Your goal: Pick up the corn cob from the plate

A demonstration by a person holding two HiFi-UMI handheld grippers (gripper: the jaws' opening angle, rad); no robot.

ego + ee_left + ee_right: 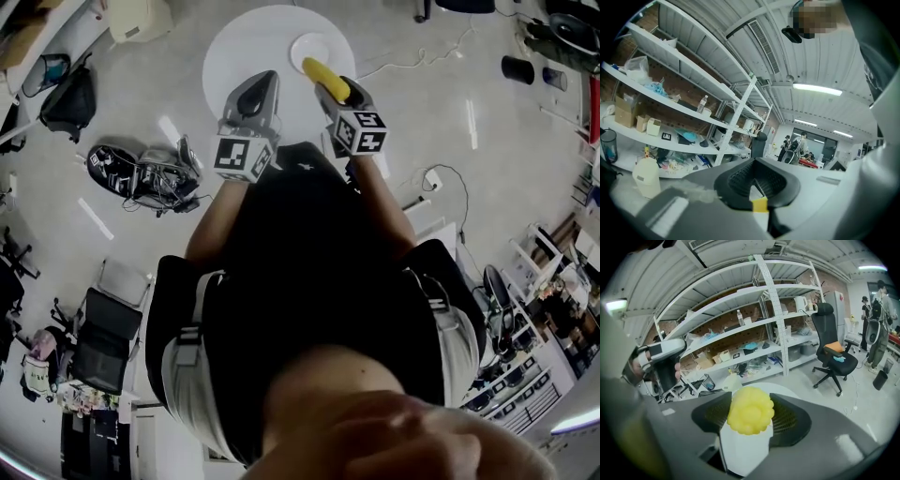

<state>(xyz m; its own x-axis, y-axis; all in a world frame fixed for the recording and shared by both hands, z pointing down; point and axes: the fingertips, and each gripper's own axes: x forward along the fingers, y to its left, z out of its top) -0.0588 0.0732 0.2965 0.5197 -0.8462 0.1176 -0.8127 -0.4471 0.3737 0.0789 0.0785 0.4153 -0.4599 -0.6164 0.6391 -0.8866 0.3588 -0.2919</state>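
Observation:
The yellow corn cob is lifted above the round white table, just right of the empty white plate. My right gripper is shut on it. In the right gripper view the cob's end fills the gap between the two dark pads, with the table far below. My left gripper hovers over the table's near left part. Its jaws stand together with nothing between them, and it points out towards the shelves.
Bags and gear lie on the floor left of the table. A black chair stands further left, and a cable with a socket block lies at the right. Tall white shelving and an office chair stand beyond.

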